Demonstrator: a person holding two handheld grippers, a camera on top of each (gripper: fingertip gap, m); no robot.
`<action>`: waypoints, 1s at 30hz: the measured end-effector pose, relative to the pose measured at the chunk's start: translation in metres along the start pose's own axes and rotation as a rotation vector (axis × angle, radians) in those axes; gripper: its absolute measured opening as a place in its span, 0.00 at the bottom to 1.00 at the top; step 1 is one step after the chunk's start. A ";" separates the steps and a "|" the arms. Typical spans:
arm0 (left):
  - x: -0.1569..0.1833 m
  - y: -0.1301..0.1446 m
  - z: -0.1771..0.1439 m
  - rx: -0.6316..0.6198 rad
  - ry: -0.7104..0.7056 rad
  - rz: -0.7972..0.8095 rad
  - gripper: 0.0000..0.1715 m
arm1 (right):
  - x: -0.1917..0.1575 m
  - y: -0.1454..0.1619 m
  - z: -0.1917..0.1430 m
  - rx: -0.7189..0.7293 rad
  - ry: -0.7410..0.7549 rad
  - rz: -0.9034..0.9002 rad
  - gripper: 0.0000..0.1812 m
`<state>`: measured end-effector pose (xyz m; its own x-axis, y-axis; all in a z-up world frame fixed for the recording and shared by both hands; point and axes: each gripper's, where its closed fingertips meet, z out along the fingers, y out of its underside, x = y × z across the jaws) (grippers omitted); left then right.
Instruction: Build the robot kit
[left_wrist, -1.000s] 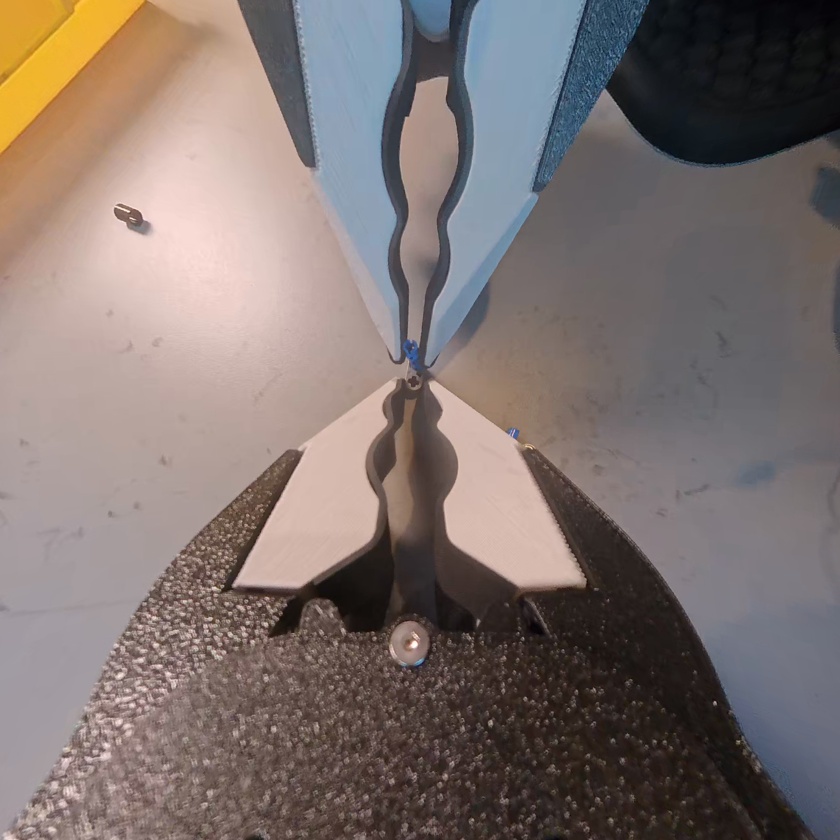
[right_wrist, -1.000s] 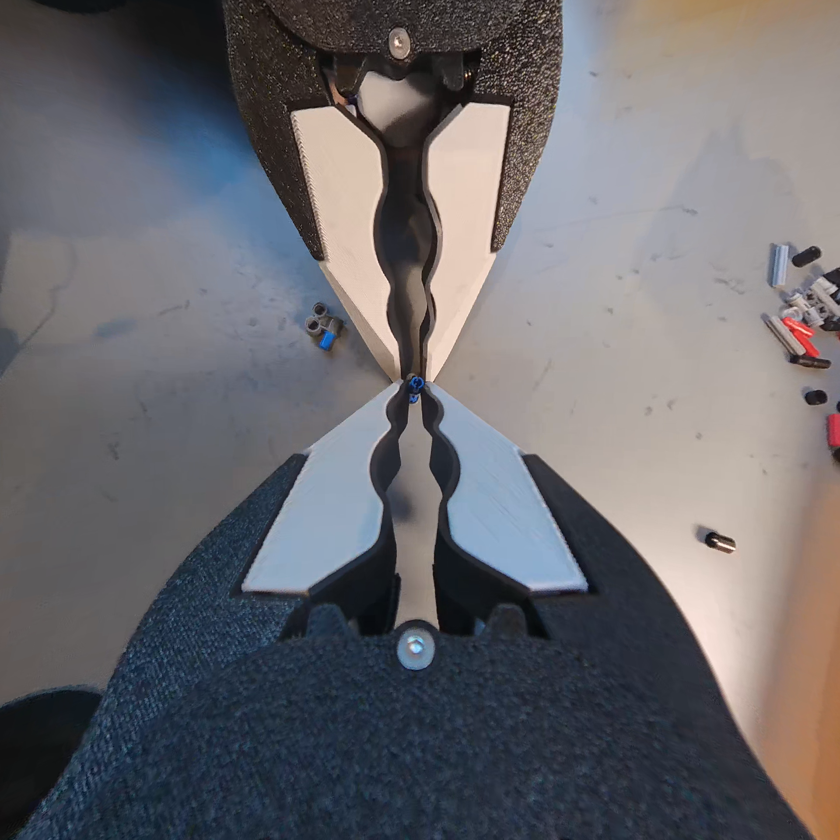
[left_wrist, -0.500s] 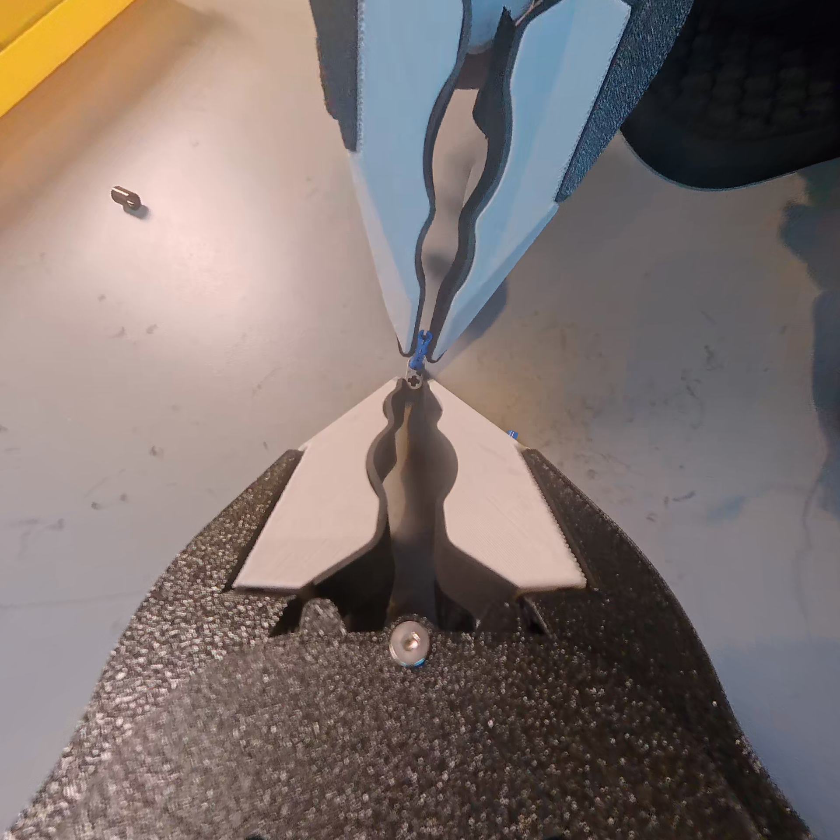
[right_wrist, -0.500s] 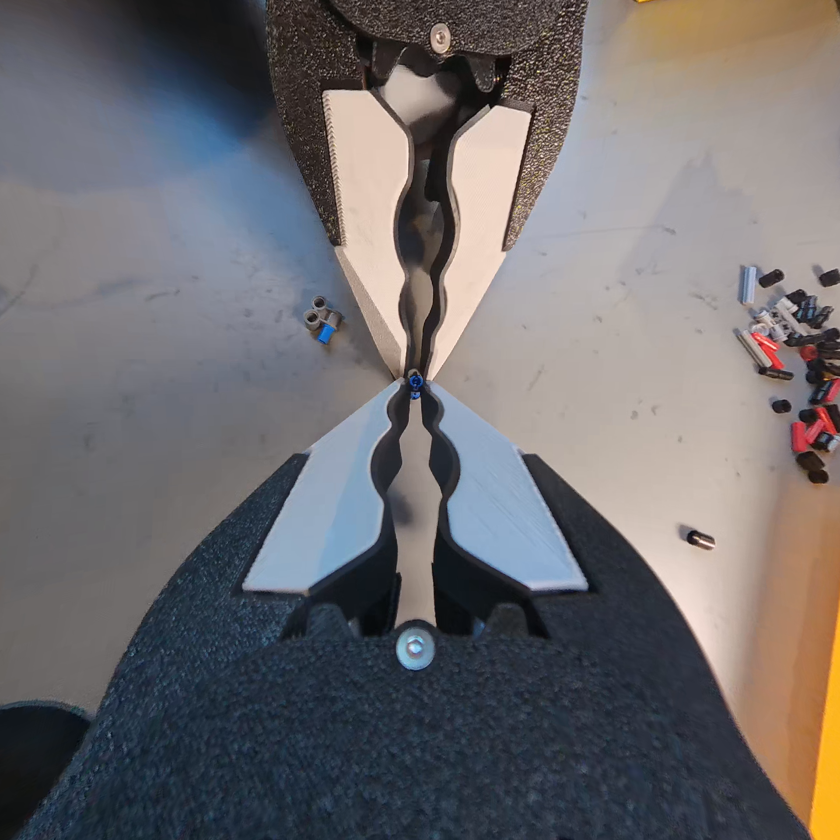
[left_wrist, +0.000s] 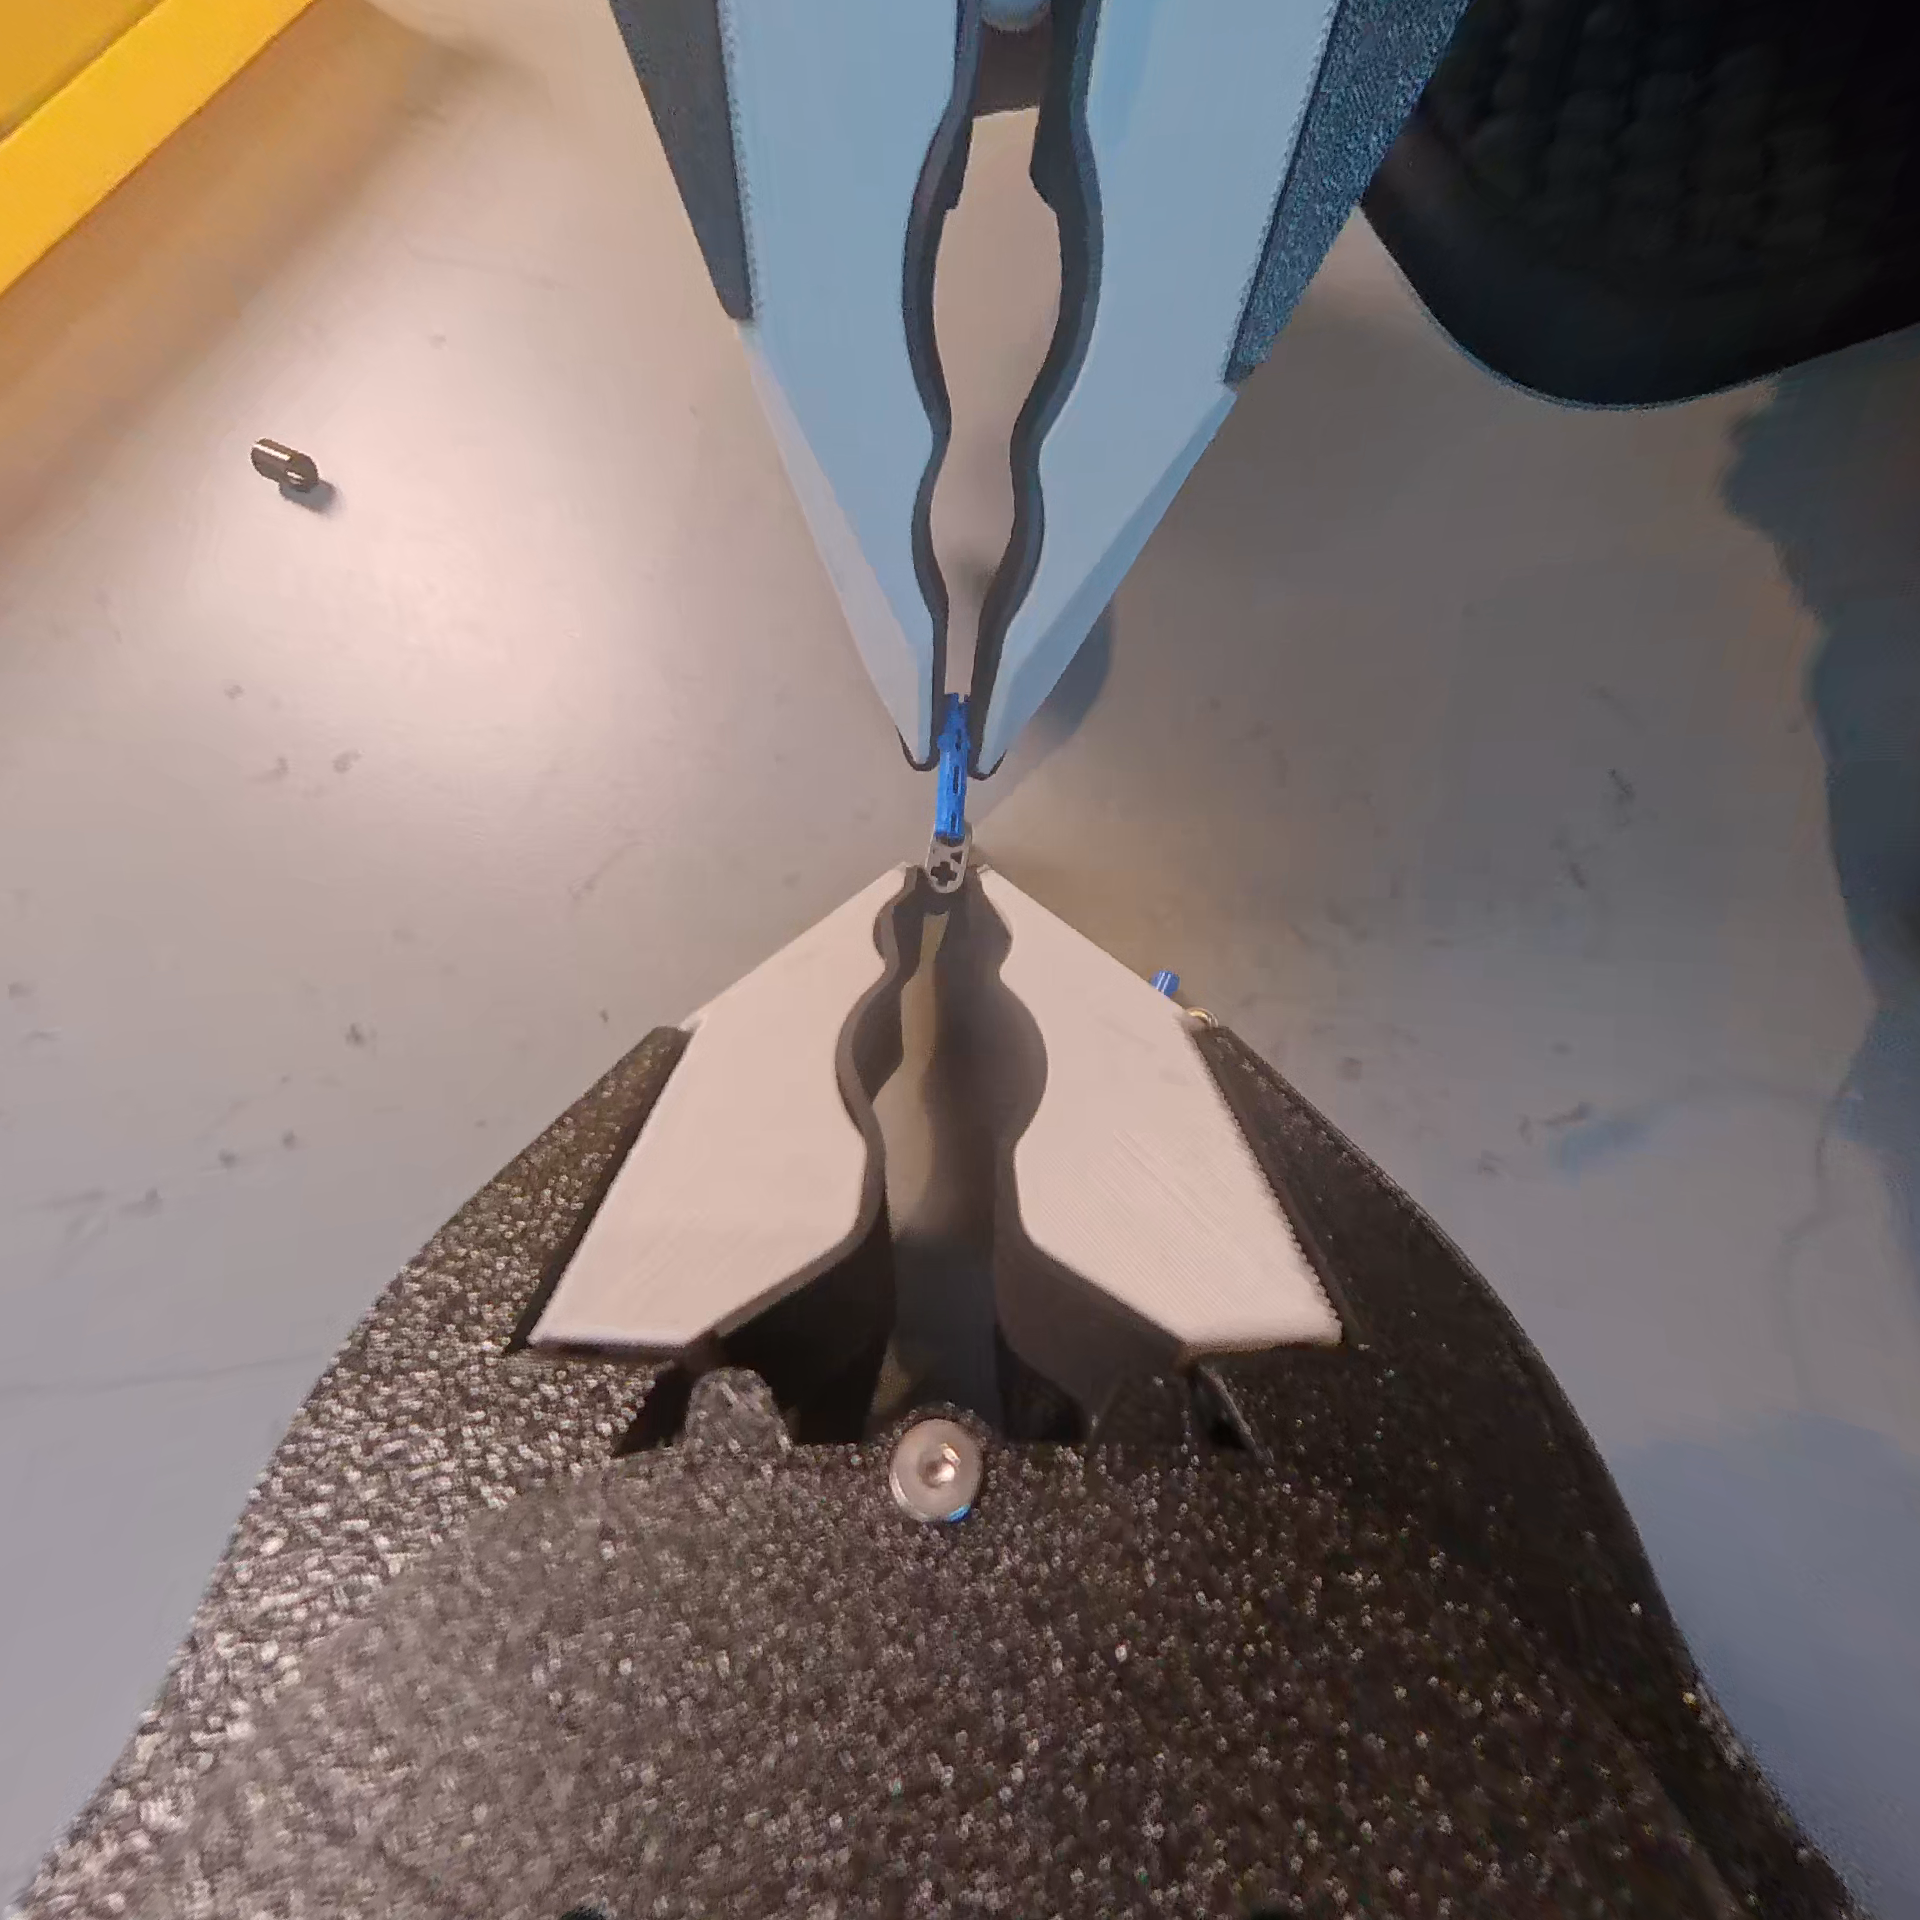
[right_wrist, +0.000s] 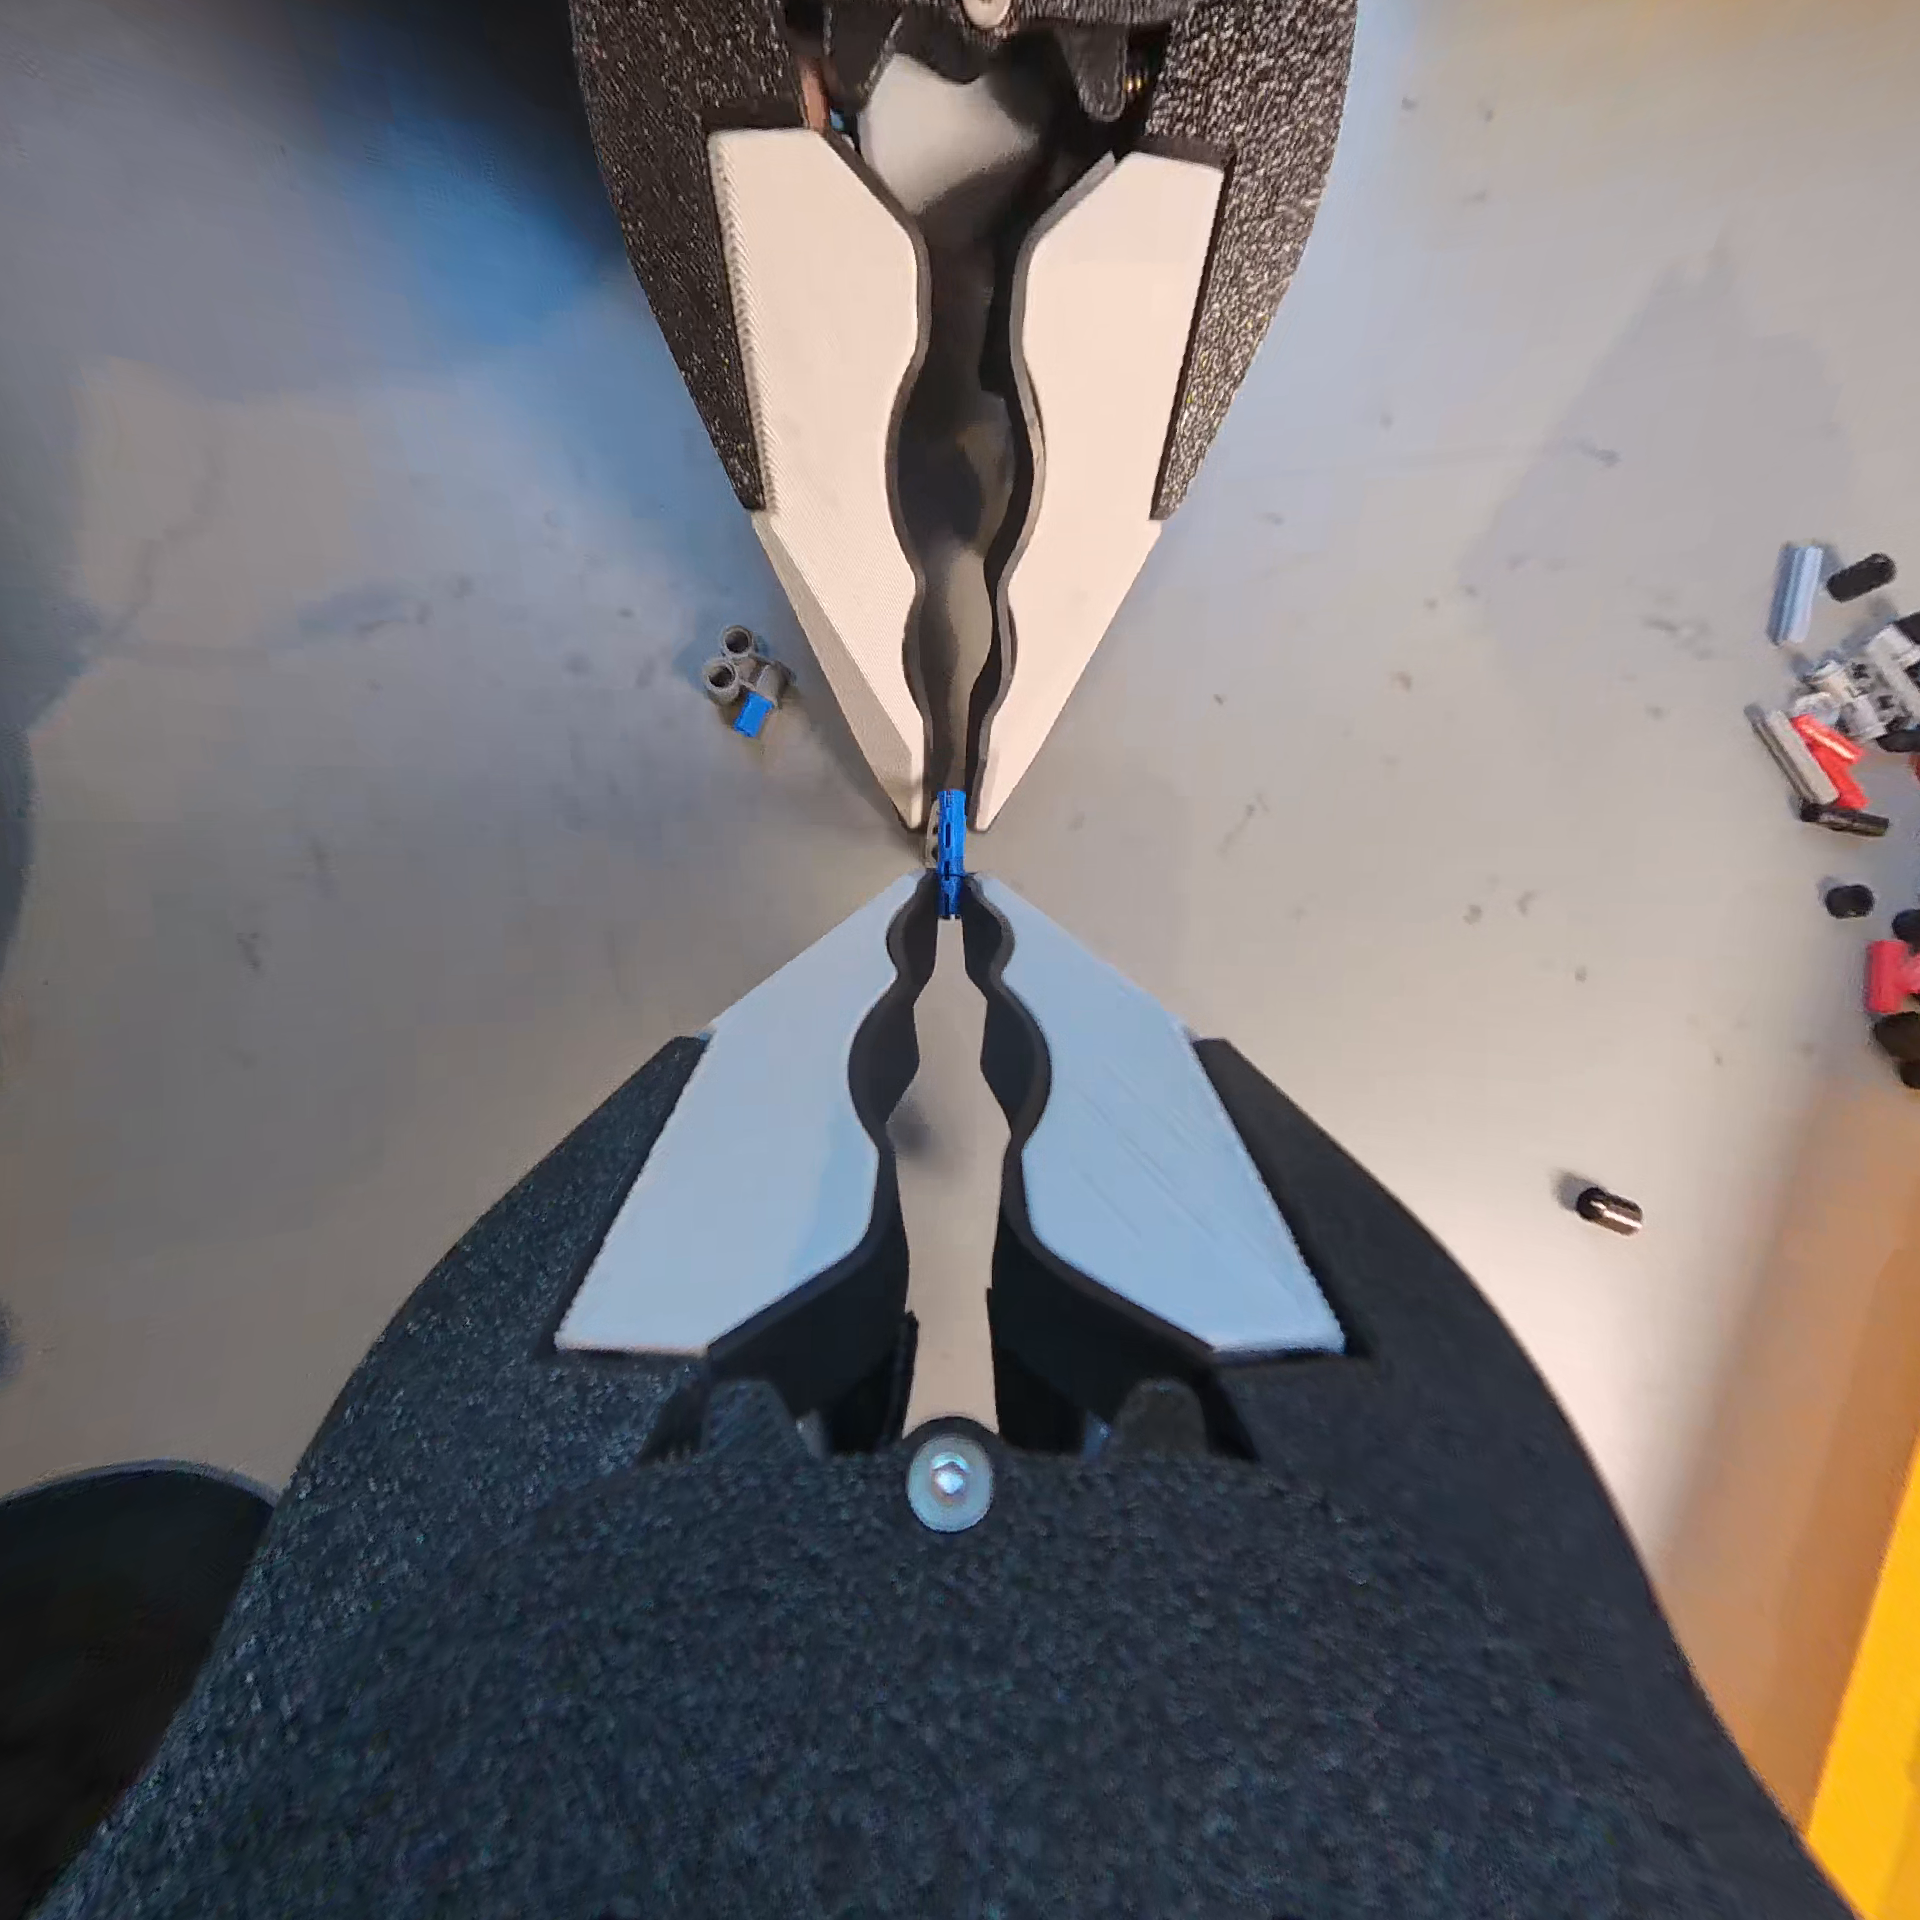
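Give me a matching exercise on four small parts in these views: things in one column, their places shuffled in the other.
Things
1. blue pin
2. small grey connector
3. lone black pin
4. grey piece with a blue peg

Places
A. lying alone on the table, right of the right gripper
B. pinched at the left gripper tips
C. pinched at the right gripper tips
D. on the table beside the left gripper's finger

Pairs: 1-C, 2-B, 3-A, 4-D

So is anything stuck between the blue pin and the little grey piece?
No, nothing visible. The blue pin, pinched in the right gripper, meets the grey piece in the left gripper tip to tip.
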<state>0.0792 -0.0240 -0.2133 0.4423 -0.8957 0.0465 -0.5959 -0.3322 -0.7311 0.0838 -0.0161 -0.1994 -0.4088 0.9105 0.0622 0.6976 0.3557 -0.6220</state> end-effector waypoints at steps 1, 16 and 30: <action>0.000 0.001 -0.002 -0.003 -0.003 0.012 0.08 | -0.001 0.000 0.000 0.003 -0.001 0.003 0.02; 0.014 -0.030 -0.028 0.169 0.030 0.052 0.02 | -0.010 -0.027 -0.012 0.133 0.029 -0.020 0.02; 0.042 -0.072 -0.081 0.633 0.380 -0.056 0.02 | -0.028 -0.083 -0.068 0.681 -0.115 0.074 0.06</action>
<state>0.0869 -0.0619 -0.1038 0.1295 -0.9611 0.2439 -0.0276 -0.2493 -0.9680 0.0771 -0.0564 -0.0963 -0.4605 0.8857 -0.0591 0.2165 0.0475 -0.9751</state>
